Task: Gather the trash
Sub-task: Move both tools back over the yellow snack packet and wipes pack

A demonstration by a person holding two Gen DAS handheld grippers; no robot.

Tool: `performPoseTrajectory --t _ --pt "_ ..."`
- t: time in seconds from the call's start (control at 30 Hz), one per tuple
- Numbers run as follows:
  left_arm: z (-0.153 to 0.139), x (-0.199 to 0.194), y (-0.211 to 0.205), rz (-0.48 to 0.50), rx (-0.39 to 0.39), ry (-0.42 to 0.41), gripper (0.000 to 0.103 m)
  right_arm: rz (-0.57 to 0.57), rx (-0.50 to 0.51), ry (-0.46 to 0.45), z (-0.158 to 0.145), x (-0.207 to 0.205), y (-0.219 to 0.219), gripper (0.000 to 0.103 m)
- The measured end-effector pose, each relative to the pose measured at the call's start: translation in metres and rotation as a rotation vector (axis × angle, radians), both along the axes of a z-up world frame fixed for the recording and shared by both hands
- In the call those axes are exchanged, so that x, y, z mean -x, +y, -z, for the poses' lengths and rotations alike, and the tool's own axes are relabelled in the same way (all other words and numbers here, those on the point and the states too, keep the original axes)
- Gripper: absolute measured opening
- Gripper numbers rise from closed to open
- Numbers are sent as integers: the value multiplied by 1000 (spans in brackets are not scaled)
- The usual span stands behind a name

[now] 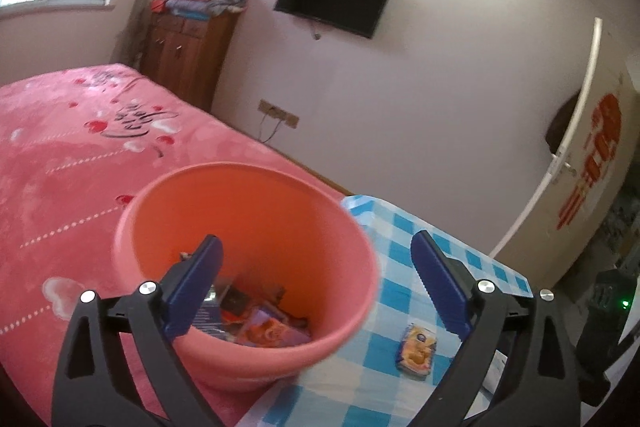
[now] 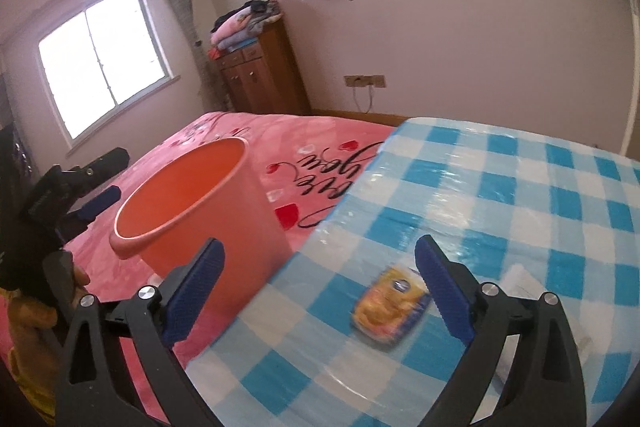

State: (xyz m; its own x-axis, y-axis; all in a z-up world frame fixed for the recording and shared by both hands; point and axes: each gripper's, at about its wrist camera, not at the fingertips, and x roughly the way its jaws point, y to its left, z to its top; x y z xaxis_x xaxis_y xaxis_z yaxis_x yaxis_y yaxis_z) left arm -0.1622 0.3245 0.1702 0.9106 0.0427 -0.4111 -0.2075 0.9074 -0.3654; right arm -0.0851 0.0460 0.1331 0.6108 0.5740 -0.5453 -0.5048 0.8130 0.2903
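The yellow snack packet point(image 2: 390, 309), its long axis slanted, is seen lying on the checked surface point(image 2: 520, 187) just inside the right-hand finger of the wide-open, empty right gripper point(image 2: 320, 291), nearer than the open left gripper point(image 1: 316, 283) held over the orange bin point(image 1: 248, 211).

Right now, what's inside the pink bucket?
The pink bucket holds a pile of wrappers, orange and purple among them. One of the left gripper's fingers covers part of the pile, and the bottom is hidden.

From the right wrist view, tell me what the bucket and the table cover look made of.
Bucket: likely moulded plastic, matte salmon-orange, with a smooth seamless wall and rolled rim. Table cover: probably vinyl or plastic-coated cloth, blue-and-white check, glossy; wrinkles catch bright glare.
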Motion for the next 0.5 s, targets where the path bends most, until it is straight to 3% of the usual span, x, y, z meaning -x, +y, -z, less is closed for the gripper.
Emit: performPoseTrajectory --t 0.5 --pt "7 -6 -79 156 -51 -69 97 111 -15 -78 17 28 -67 98"
